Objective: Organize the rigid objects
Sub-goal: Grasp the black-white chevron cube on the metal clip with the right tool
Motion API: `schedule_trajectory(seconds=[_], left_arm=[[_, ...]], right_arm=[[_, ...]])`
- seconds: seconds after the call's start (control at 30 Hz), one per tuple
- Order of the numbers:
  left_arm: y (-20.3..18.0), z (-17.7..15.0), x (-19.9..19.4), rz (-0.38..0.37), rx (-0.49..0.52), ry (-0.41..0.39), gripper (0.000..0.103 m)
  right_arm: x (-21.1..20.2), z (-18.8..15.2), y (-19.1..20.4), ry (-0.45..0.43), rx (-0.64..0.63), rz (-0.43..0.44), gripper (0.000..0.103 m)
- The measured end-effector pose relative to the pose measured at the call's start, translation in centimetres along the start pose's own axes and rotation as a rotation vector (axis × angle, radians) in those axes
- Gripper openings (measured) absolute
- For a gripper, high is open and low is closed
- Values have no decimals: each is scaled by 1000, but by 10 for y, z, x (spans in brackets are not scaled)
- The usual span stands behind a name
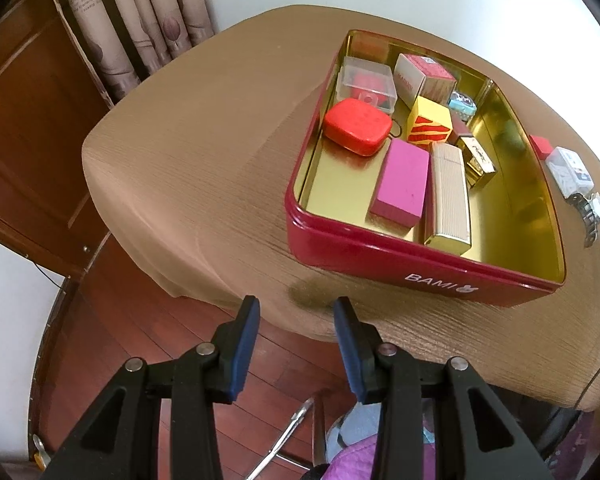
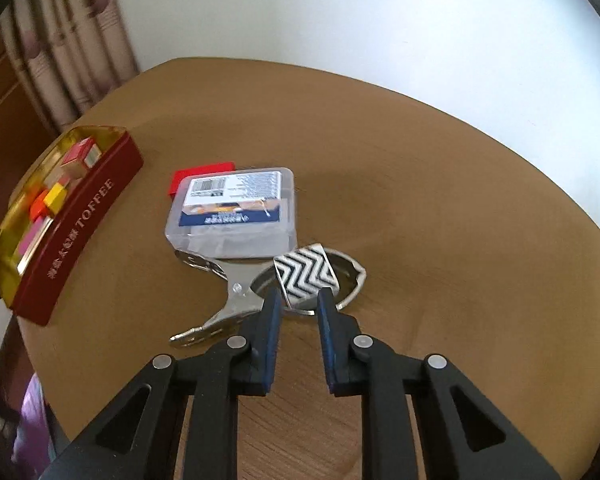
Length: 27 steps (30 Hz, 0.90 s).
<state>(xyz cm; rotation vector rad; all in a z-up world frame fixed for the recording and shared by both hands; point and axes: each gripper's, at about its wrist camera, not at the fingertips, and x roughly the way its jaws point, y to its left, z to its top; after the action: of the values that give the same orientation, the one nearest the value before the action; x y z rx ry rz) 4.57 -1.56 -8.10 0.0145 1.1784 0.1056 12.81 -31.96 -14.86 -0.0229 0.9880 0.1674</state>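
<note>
A red tin (image 1: 380,254) with a gold inside stands on the brown table and holds several small boxes, among them a pink block (image 1: 400,182), a round-cornered red case (image 1: 358,126) and a yellow-red cube (image 1: 428,128). My left gripper (image 1: 296,308) is open and empty, above the table's near edge in front of the tin. In the right wrist view the tin (image 2: 80,224) is at the left. My right gripper (image 2: 298,300) is shut on a black-and-white zigzag box (image 2: 306,272), held over a metal wristwatch (image 2: 236,300). A clear plastic box (image 2: 232,210) and a red box (image 2: 204,172) lie behind.
Right of the tin in the left wrist view lie the red box (image 1: 540,146), the clear box (image 1: 570,172) and the watch (image 1: 590,212). Curtains (image 1: 140,20) and a wooden panel stand at the far left. The wooden floor (image 1: 140,360) lies below the table edge.
</note>
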Motion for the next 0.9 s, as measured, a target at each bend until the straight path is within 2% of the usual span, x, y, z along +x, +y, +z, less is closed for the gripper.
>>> schedule_trajectory(seconds=[0.1, 0.17, 0.2, 0.27, 0.33, 0.4, 0.47, 0.5, 0.57, 0.67, 0.73, 0.8, 0.9], left_arm=[[-6, 0, 1, 6, 14, 5, 39], [-9, -1, 1, 18, 28, 3, 39], [-9, -1, 0, 20, 31, 1, 39], [-9, -2, 0, 20, 31, 0, 39], [-7, -2, 0, 16, 29, 1, 39], [-7, -2, 0, 14, 28, 4, 39], [-7, -2, 0, 12, 28, 4, 39], [-6, -2, 0, 12, 28, 5, 39], [-5, 0, 1, 12, 29, 7, 39], [-5, 0, 1, 11, 30, 7, 39], [-5, 0, 1, 13, 29, 7, 40], [-5, 0, 1, 17, 29, 8, 42], [-5, 0, 2, 16, 24, 11, 43]], right_arm=[[1, 12, 2, 13, -48, -12, 22], [8, 17, 4, 47, -79, -14, 35], [13, 18, 5, 61, -96, -35, 38], [18, 21, 5, 77, -118, -39, 56], [23, 26, 8, 89, -139, -34, 61], [29, 29, 8, 109, -147, -32, 59], [32, 33, 7, 138, -139, 12, 45], [32, 35, 9, 144, -156, 9, 43], [33, 38, 11, 164, -173, 4, 31], [40, 39, 9, 215, -185, 33, 32], [41, 36, 8, 215, -216, 11, 33], [44, 35, 5, 231, -204, 36, 32], [51, 36, 7, 256, -215, 29, 29]])
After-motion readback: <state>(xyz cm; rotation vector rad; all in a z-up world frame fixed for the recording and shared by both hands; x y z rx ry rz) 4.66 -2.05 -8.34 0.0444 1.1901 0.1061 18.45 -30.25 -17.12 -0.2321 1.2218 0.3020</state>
